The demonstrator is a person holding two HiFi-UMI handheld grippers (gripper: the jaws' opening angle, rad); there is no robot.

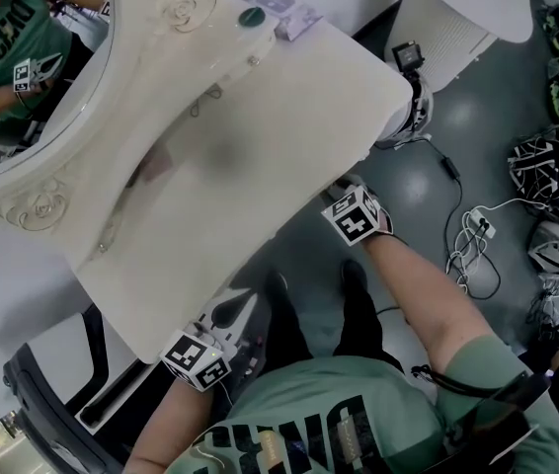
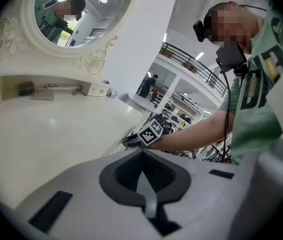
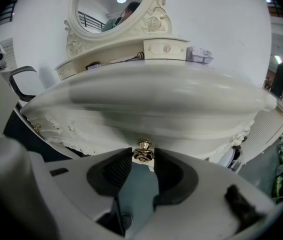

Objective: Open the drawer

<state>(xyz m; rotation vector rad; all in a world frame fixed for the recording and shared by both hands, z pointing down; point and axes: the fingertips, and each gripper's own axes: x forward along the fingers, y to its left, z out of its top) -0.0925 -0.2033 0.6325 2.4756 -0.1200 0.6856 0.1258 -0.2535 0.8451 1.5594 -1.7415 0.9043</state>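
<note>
Slippage threatens: right gripper [image 3: 140, 162] pinches drawer knob [image 3: 142, 153] only between its jaw tips, half-spread; left gripper [image 2: 143, 159] closed, empty.

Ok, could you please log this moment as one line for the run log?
right gripper: closed on drawer knob | left gripper: shut, empty | drawer: looks closed, not yet pulled

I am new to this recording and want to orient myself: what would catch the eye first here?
The ornate white dressing table fills the middle of the head view, with its oval mirror at the upper left. In the right gripper view, a small gold knob on its front sits between the jaws of the right gripper, which clasp it at their tips.
</note>
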